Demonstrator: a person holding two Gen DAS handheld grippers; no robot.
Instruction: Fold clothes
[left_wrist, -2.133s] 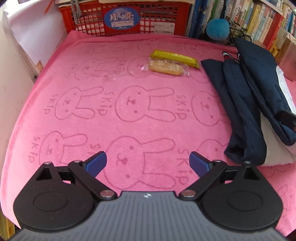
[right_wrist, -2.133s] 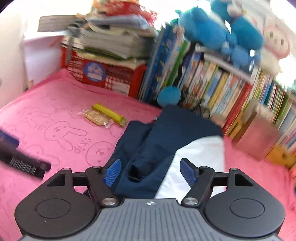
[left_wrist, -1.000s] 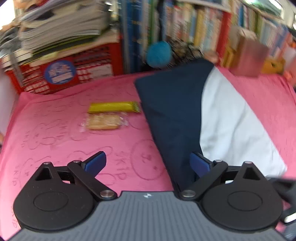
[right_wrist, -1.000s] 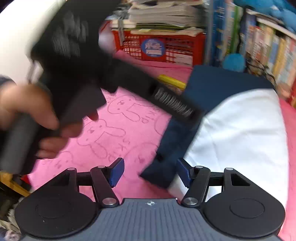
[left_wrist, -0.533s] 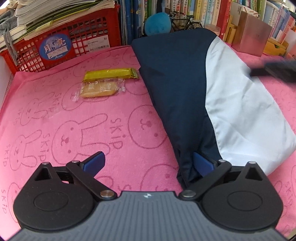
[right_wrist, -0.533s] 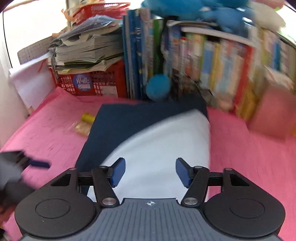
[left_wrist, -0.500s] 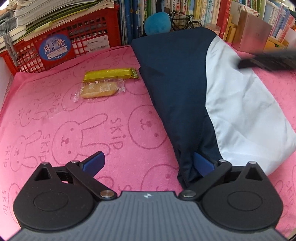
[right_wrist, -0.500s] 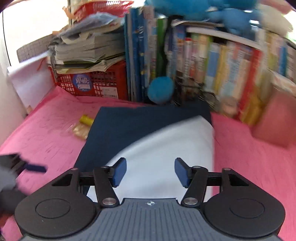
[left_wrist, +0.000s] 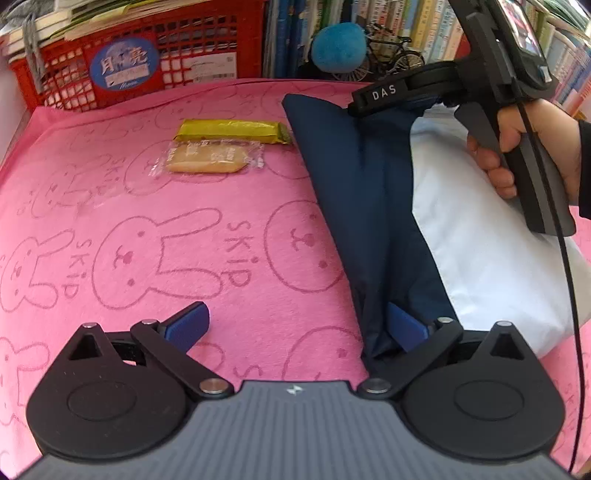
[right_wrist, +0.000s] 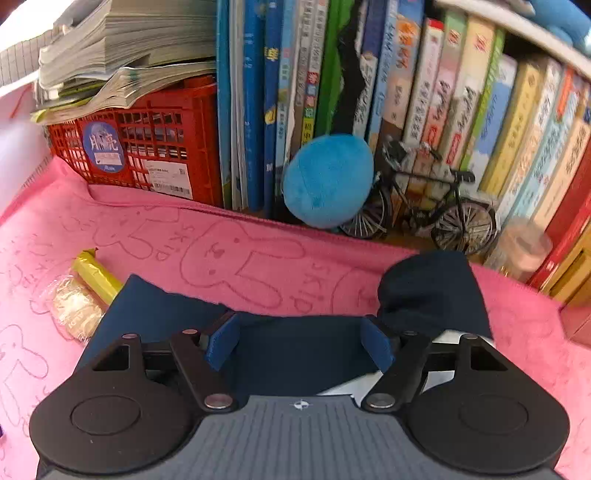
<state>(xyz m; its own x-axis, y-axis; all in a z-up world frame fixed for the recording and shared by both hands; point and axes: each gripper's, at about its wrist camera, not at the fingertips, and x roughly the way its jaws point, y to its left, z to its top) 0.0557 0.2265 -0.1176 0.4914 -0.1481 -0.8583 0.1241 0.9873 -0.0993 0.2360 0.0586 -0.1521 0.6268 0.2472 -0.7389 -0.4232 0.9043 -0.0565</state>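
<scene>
A folded navy and white garment (left_wrist: 369, 192) lies on the pink rabbit-print towel (left_wrist: 147, 236). My left gripper (left_wrist: 295, 325) is open low at its near left corner, with the right fingertip (left_wrist: 404, 325) against the navy edge. My right gripper (right_wrist: 299, 343) is open over the garment's far navy end (right_wrist: 295, 350); a rounded navy fold (right_wrist: 432, 284) rises beside its right finger. In the left wrist view the right gripper's body (left_wrist: 498, 96), held by a hand, hovers over the garment's far right part.
A yellow bar (left_wrist: 232, 131) and a wrapped biscuit (left_wrist: 207, 158) lie on the towel left of the garment. A red basket (right_wrist: 147, 155), upright books (right_wrist: 369, 92), a blue plush ball (right_wrist: 328, 181) and a toy bicycle (right_wrist: 424, 210) line the back edge.
My right gripper has moved forward and down to the garment's far end, close to the books. My left gripper has barely moved at the near corner.
</scene>
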